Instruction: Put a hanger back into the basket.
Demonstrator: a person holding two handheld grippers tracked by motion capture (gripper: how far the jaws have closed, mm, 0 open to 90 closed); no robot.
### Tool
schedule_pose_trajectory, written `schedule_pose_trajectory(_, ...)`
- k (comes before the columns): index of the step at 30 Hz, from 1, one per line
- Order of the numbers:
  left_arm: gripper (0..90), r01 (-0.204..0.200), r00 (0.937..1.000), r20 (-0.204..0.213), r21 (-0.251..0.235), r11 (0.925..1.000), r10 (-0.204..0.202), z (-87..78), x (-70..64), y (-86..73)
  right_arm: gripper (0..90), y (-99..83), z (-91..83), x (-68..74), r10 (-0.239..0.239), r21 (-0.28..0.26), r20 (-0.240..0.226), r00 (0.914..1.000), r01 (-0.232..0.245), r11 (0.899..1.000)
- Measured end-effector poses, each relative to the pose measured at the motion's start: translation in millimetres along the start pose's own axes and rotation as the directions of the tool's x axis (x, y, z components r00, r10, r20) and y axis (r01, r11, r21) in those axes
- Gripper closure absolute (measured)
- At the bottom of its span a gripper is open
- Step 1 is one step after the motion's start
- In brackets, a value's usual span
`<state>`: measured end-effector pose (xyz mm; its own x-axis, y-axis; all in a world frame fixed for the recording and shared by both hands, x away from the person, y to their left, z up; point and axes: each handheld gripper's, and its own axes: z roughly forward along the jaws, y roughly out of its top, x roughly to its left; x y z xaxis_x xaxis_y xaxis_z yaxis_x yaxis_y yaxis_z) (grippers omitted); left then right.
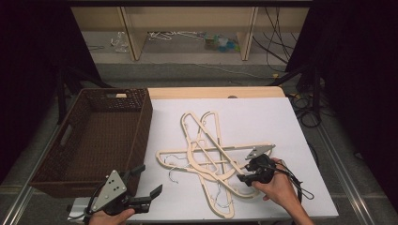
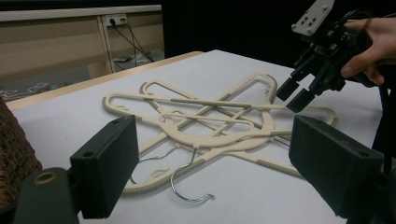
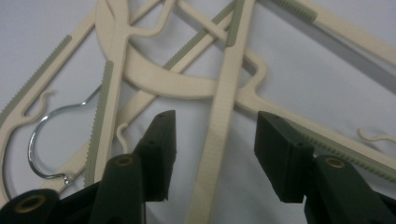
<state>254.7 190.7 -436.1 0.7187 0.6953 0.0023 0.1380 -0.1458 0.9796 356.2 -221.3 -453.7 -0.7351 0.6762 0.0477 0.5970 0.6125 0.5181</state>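
Setting: a white-topped table (image 1: 281, 122) in a dim room.
Beyond the table's far edge, grey floor (image 1: 187, 70) runs to a pale wooden shelf unit (image 1: 133, 33), lit brighter than its dark surroundings. Black cables (image 1: 274, 42) trail on the floor right of the unit. Darkness flanks the table on both sides.

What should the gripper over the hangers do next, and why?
Probably close. The right gripper has its jaws open on either side of one cream hanger bar in the tangled pile, so squeezing would likely grab it. The left gripper hangs open beside the basket.
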Motion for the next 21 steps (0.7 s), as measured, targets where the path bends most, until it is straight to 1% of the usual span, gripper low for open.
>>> schedule_pose_trajectory(1,15.9,0.017,0.9999,-0.001,0.0,0.9999,-0.017,0.1,-1.4,-0.3,54.2,1.0,2.1,-0.3,-0.008,0.012,0.003,1.0,0.008,1.0)
schedule_pose_trajectory(2,15.9,0.003,1.0,0.002,0.002,1.0,-0.003,0.2,-0.9,-0.1,55.6,1.5,3.7,-0.1,-0.01,0.02,0.004,0.9999,0.01,1.0)
schedule_pose_trajectory(3,15.9,0.005,1.0,0.003,0.003,1.0,-0.005,0.4,-1.1,-0.2,56.9,2.3,4.8,0.1,-0.006,0.034,-0.001,1.0,0.006,0.999)
schedule_pose_trajectory(4,15.9,0.008,0.9999,0.01,-0.009,0.9999,-0.008,1.5,-1.1,-0.6,58.8,3.1,5.8,-0.5,-0.017,0.039,-0.006,0.9998,0.017,0.999)
schedule_pose_trajectory(6,15.9,0.009,1.0,0.003,0.005,0.9999,-0.009,0.7,-1.8,-0.3,61.4,4.0,7.6,0.1,-0.022,0.054,-0.014,0.9997,0.022,0.998)
schedule_pose_trajectory(7,15.9,0.011,0.9999,0.004,0.004,0.9999,-0.011,0.9,-2.0,-0.4,62.7,4.4,9.0,-0.1,-0.037,0.055,-0.012,0.9993,0.037,0.998)
schedule_pose_trajectory(8,15.9,0.005,1.0,0.005,0.004,1.0,-0.005,1.0,-1.7,-0.3,63.2,5.2,9.9,0.6,-0.028,0.064,-0.014,0.9995,0.029,0.998)
schedule_pose_trajectory(11,15.9,-0.003,0.9999,0.01,0.007,1.0,0.003,1.3,-1.5,-0.3,67.8,6.4,12.9,0.3,-0.03,0.085,-0.006,0.9995,0.03,0.996)
schedule_pose_trajectory(13,15.9,-0.004,0.9999,0.011,0.009,1.0,0.003,1.4,-1.5,-0.3,71.0,6.8,13.8,-1.3,-0.032,0.087,-0.018,0.9993,0.033,0.996)
schedule_pose_trajectory(14,15.9,-0.004,1.0,0.009,0.01,0.9999,0.004,1.4,-1.5,-0.3,71.9,6.9,13.9,-1.1,-0.021,0.093,-0.017,0.9996,0.023,0.995)
schedule_pose_trajectory(16,15.9,-0.008,0.9999,0.01,0.011,0.9999,0.008,1.7,-1.3,-0.3,72.5,7.3,15.2,-1.5,-0.021,0.091,-0.022,0.9995,0.023,0.996)
schedule_pose_trajectory(18,15.9,-0.006,0.9999,0.011,0.01,0.9999,0.006,2.0,-1.6,-0.4,73.0,7.6,15.4,-1.2,-0.019,0.094,-0.019,0.9996,0.02,0.995)
schedule_pose_trajectory(19,15.9,-0.007,0.9999,0.012,0.01,0.9999,0.006,2.2,-1.6,-0.5,73.8,8.6,15.0,-0.9,-0.006,0.1,-0.014,0.9999,0.007,0.995)
schedule_pose_trajectory(20,15.9,-0.007,0.9997,0.022,0.001,1.0,0.007,3.7,-1.9,-0.9,74.3,9.0,14.6,-1.0,-0.003,0.099,-0.008,1.0,0.004,0.995)
schedule_pose_trajectory(21,15.9,0.003,0.9999,0.012,0.015,0.9999,-0.003,2.9,-3.2,-0.8,74.9,9.7,14.1,-1.0,-0.004,0.096,-0.001,1.0,0.004,0.995)
